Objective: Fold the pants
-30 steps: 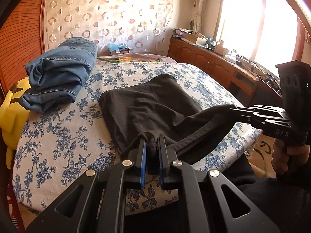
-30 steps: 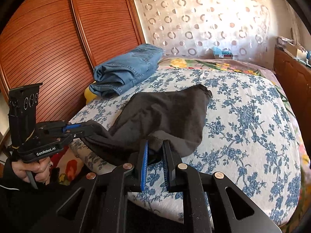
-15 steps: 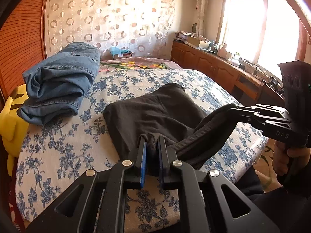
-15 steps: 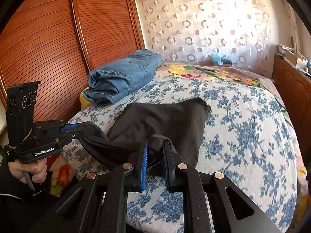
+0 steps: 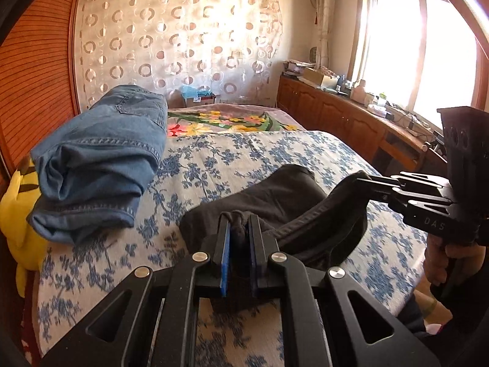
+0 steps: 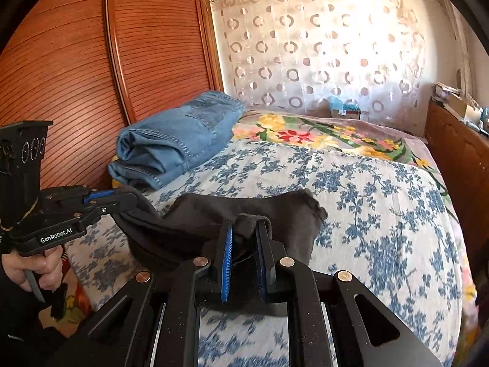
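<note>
- Your left gripper [image 5: 239, 224] has its blue-padded jaws nearly closed, pinching a bunched corner of the black pants [image 5: 269, 195] between them.
- Your right gripper [image 6: 244, 229] is clamped the same way on another bunch of that dark cloth, jaws almost together.
- Between the two grips a hemmed edge of the pants hangs as a slack band above the bed, raised off the cover; the rest of the garment lies doubled under it on the near half of the bedspread [image 5: 232, 156].
- The far edge of the pants ends in a ragged corner toward the middle of the bed, with open bedspread beyond it and to your right.
- To your left, the folded blue jeans [image 5: 101, 159] sit near the bed's left edge, apart from the pants, against the slatted wooden wardrobe [image 6: 91, 61].
- A yellow plush toy [image 5: 15, 214] is wedged beside the jeans at that edge.
- The pants are matte, soft and limp; the jeans are thick denim with pale stitched seams; the bedspread is pale with a blue floral print.
- A low wooden cabinet [image 5: 345, 119] runs along the right side of the bed.
</note>
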The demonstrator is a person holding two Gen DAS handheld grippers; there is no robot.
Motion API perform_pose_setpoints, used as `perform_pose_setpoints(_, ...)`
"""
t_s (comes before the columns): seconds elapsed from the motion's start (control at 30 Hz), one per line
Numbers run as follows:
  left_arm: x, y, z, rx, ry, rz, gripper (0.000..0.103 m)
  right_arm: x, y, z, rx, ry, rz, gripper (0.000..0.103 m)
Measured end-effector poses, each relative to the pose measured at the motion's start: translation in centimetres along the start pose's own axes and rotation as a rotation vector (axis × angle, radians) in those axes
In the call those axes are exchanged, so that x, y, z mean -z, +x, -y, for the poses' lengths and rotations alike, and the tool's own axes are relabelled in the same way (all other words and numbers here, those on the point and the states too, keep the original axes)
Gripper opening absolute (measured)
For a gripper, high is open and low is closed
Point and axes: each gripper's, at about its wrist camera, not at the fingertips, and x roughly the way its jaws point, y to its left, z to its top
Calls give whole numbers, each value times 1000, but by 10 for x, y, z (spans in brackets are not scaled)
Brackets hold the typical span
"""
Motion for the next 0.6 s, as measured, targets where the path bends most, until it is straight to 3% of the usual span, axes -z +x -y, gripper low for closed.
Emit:
perform_pose_setpoints(0.23,-11,27,-8,-26,-10,-25,12,-13,28,5,22,11,-27,18)
perform_pose_setpoints(0.33,-11,30,-12,-24,-28,-36,24,-14,26,9,13,40,-19,32)
perform_pose_setpoints(0.37,-10,29,-14,-30,-29,-37,32,-13,24,12,12,51,-12,39)
perform_pose_setpoints(0.43,-8,26,-16,-36,-30,-33,50,-12,16,16,9,66,4,43)
perform_pose_setpoints(0.6,6,13,-22,-20,-63,-27,55,3,6,23,36,50,-10,43)
